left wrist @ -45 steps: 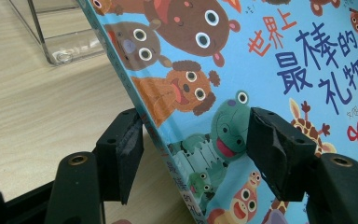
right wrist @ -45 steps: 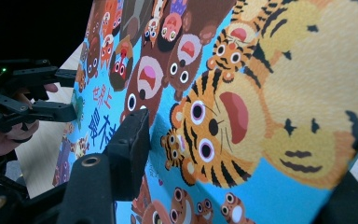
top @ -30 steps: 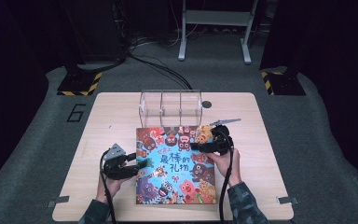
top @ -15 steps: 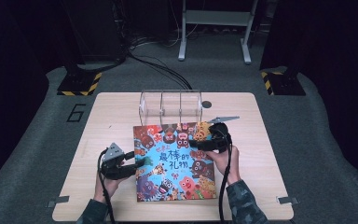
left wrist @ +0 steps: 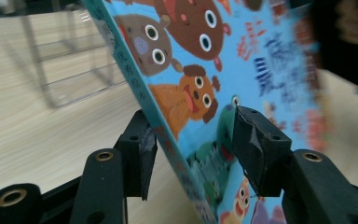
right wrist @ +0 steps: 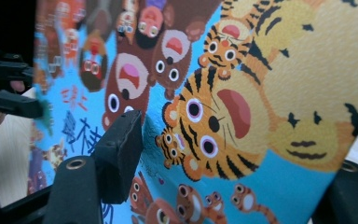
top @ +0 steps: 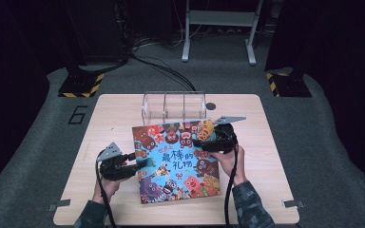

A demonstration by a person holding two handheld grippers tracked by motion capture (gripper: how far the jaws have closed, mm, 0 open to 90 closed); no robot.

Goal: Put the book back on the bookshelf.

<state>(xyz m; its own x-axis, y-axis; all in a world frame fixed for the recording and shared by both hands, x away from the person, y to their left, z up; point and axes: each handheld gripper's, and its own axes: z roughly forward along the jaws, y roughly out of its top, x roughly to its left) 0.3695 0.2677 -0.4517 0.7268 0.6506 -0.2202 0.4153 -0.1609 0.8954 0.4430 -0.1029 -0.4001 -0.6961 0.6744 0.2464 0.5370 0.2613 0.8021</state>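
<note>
A square picture book [top: 176, 161] with a blue cover full of cartoon animals is held between both grippers over the wooden table [top: 114, 118]. My left gripper [top: 140, 164] is shut on the book's left edge. In the left gripper view the book [left wrist: 191, 70] passes tilted between the jaws of that gripper [left wrist: 191, 149]. My right gripper [top: 200, 145] is shut on the book's right edge near its far corner. Its near jaw lies on the tiger-printed cover [right wrist: 242, 107] and its other jaw is hidden behind the book. The left gripper [right wrist: 9, 88] shows far off at the cover's other side.
A clear plastic rack [top: 173, 104] with upright dividers stands just beyond the book's far edge, and appears again as the rack [left wrist: 65, 60] in the left gripper view. A small dark disc [top: 211, 106] lies right of it. Bare tabletop spreads to both sides.
Both grippers have carried the book a little away from the person, toward the clear rack. The book's far edge now reaches closer to the rack.
</note>
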